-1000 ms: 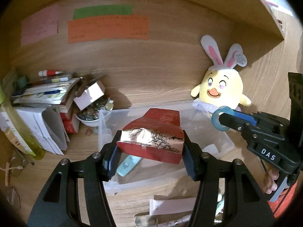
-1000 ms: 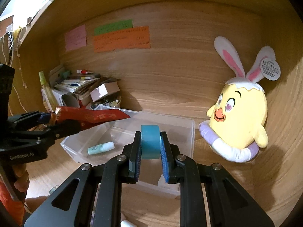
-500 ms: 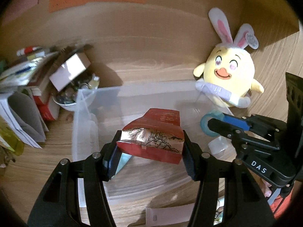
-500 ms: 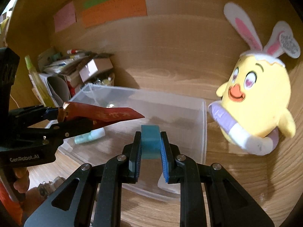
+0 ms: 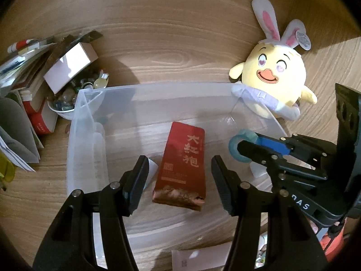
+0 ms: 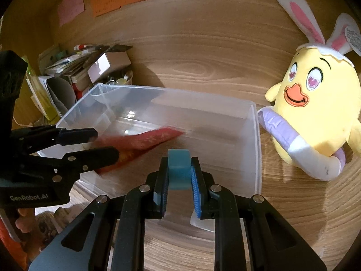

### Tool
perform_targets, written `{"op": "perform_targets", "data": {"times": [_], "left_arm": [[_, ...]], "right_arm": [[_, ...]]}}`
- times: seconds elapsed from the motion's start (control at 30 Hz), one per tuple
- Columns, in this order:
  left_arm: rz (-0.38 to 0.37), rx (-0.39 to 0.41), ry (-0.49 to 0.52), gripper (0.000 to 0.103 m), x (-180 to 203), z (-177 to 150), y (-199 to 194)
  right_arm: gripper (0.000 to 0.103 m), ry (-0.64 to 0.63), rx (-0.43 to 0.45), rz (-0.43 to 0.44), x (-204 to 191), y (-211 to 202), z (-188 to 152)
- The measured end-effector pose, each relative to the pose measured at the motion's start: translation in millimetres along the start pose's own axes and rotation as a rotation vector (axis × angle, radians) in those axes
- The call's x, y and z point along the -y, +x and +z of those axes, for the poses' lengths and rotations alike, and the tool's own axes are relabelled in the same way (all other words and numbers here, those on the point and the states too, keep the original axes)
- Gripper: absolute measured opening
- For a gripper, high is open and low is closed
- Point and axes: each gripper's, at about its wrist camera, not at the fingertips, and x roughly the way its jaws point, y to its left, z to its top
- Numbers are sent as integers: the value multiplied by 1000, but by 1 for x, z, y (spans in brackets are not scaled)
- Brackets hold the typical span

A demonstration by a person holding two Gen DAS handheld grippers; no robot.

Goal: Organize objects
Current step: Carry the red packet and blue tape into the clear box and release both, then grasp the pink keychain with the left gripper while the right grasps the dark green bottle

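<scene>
From the left wrist: one clear bin (image 5: 90,113), one red packet (image 5: 182,164) lying inside it between the released jaws of the left gripper (image 5: 179,176), which gripped it a second ago. From the right wrist: the right gripper (image 6: 179,176), jaws clenched on one blue tape roll (image 6: 178,169), above the bin; one plush chick (image 6: 315,113) beside it.

the clear bin (image 5: 85,135) is open at the top, its floor bare to the right of the red packet (image 5: 182,164). the plush chick (image 6: 315,113) crowds its right wall; a cluttered pile (image 5: 33,79) blocks the left. the wooden back panel (image 5: 169,45) closes off the rear.
</scene>
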Motion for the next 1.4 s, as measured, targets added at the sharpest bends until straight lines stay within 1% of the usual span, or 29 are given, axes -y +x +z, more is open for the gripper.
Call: {"op": "perform_targets", "data": {"times": [0.17, 0.23, 0.3, 0.37, 0.43, 0.47, 0.5, 0.53, 0.57, 0.67, 0.7, 0.73, 0.77, 0.83, 0.9, 1.0, 1.07, 1.1, 1.2, 1.4], "left_arm": [[12, 11, 13, 60, 3, -2, -6], [19, 21, 13, 67, 4, -2, -10], [35, 36, 14, 69, 6, -3, -17], [47, 49, 21, 69, 8, -4, -24], [57, 62, 24, 70, 9, -4, -31], [60, 69, 24, 71, 9, -5, -36], [65, 76, 23, 77, 9, -6, -40], [73, 89, 24, 82, 10, -7, -45], [79, 99, 27, 83, 10, -8, -49], [103, 124, 41, 83, 11, -12, -61], [104, 128, 40, 85, 10, -14, -65], [104, 131, 38, 90, 9, -17, -69], [105, 136, 36, 92, 9, -18, -72], [118, 152, 36, 94, 8, -24, -79], [149, 163, 46, 94, 9, -31, -87], [173, 168, 51, 94, 9, -40, -95], [176, 165, 53, 95, 9, -48, -101], [182, 167, 55, 95, 8, -52, -104], [198, 174, 53, 98, 7, -68, -115], [218, 159, 44, 98, 2, -97, -129]], "right_arm": [[17, -11, -7, -21, -2, 1, -1], [18, -14, -7, -23, -3, 0, 0], [25, -15, -1, -30, -2, -3, 0], [39, -15, 15, -40, -3, -8, 1], [48, -12, 36, -53, -2, -14, 3], [50, -11, 45, -60, -2, -18, 4], [52, -10, 54, -64, -2, -22, 4], [55, -10, 61, -67, -2, -25, 5], [59, -8, 70, -70, -2, -29, 5], [65, -7, 99, -76, -2, -44, 3], [65, -8, 108, -78, -3, -49, 2], [67, -10, 115, -78, -4, -54, 0], [69, -13, 126, -76, -5, -61, -2], [74, -15, 144, -77, -8, -70, -6], [75, -22, 166, -82, -12, -82, -11], [75, -39, 187, -94, -18, -95, -16], [81, -43, 197, -91, -21, -103, -20], [82, -43, 203, -90, -22, -107, -23], [82, -47, 215, -88, -26, -118, -32], [82, -47, 202, -69, -38, -127, -56]]}}
